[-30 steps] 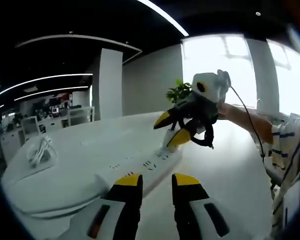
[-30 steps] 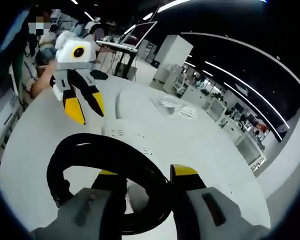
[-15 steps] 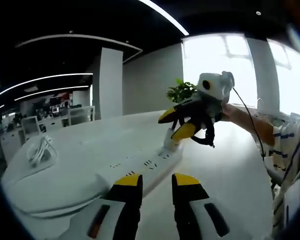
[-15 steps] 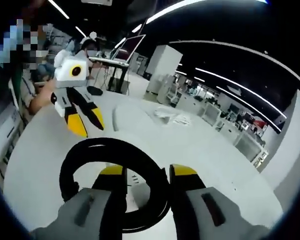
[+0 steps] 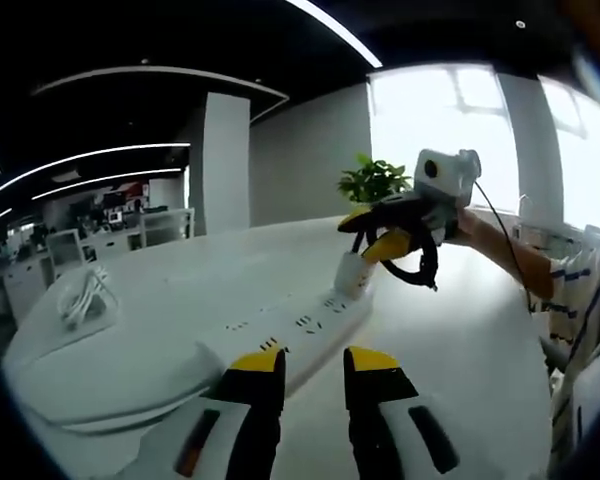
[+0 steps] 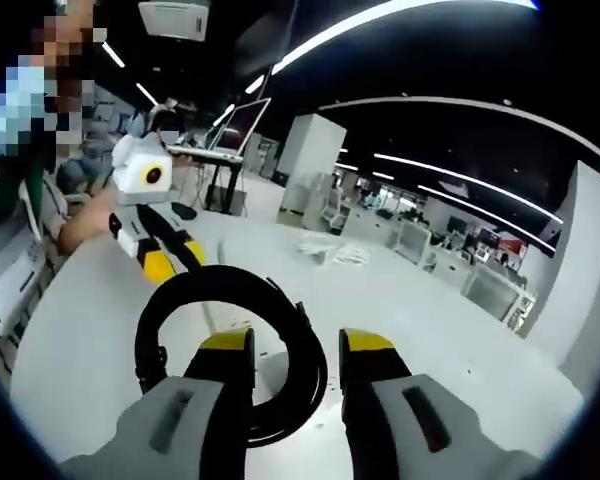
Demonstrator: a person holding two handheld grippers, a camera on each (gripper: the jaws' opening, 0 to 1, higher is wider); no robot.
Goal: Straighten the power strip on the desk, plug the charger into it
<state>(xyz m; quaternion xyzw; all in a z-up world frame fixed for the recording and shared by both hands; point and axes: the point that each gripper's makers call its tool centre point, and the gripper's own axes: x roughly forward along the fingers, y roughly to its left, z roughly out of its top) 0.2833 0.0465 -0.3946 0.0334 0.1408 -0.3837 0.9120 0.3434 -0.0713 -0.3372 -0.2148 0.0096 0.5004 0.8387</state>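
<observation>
A white power strip lies on the white table, running away from my left gripper. That gripper is open just above the strip's near end. A white charger stands plugged into the strip's far end. My right gripper hovers a little above and right of the charger, jaws apart, touching nothing. A black cable loop hangs from it. In the right gripper view that loop drapes over the left jaw of my right gripper, and my left gripper shows at far left.
A coiled white cable rests on a raised white slab to the left. A potted plant stands at the table's far edge. A person's arm in a striped sleeve reaches in from the right. Desks and seated people fill the background.
My right gripper has risen up and to the right, away from the charger, which stays standing in the strip. The left gripper has held still.
</observation>
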